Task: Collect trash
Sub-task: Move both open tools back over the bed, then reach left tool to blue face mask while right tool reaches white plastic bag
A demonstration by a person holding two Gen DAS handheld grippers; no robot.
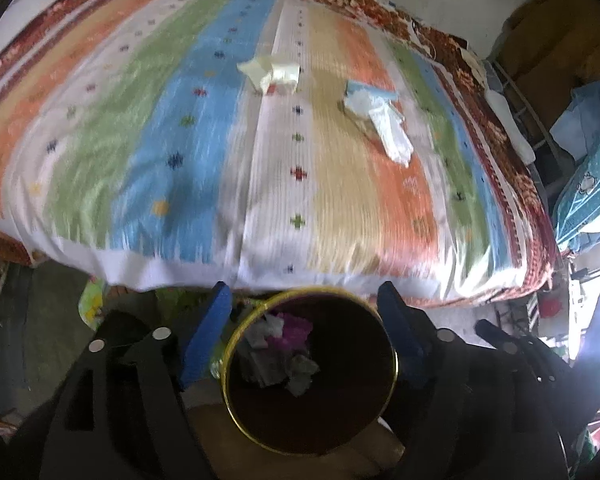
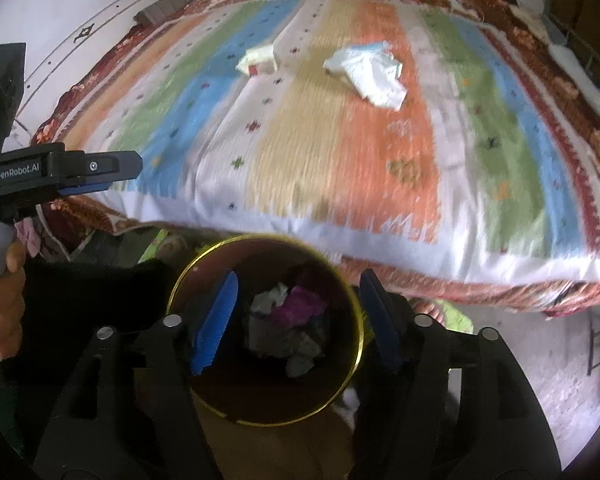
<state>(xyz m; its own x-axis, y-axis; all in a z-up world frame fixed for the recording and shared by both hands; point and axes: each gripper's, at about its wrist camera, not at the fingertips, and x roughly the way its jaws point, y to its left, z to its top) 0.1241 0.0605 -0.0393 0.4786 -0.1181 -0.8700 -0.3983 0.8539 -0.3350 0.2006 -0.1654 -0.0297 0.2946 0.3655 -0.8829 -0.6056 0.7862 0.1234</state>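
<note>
Nearest to the cameras, both grippers hung over the round, dark-walled waste bin with a gold rim (image 2: 358,344), which stood on the floor just in front of the bed. The left gripper (image 1: 300,340) had its blue-padded jaws spread wide on either side of the bin's mouth, with nothing between them. The right gripper (image 2: 296,320) was likewise well open and empty, its pads framing the same opening. Neither touched the bin, as far as the views showed.

Inside the bin lay a small heap of crumpled scraps (image 2: 288,320): pale grey-white paper and one magenta piece. That part of the job looked done, since several pieces were already binned and both tools were free.

In the right wrist view, a bare hand (image 2: 4,312) gripped the handle of the left tool at the left edge.

Further off, the bed's striped quilt in blue, green, orange and cream (image 1: 160,140) still carried litter. A crumpled cream-yellow wrapper (image 1: 270,70) sat near the middle of the quilt, and to its right, well apart from it, lay a crumpled white and pale-blue paper bundle (image 1: 380,118). Both rested far from the bin, toward the distant half of the bed.

So the collecting seemed partway through, perhaps past the midpoint: two visible pieces remained to be fetched and dropped in. Whether other rubbish lay outside these views could not be told.
</note>
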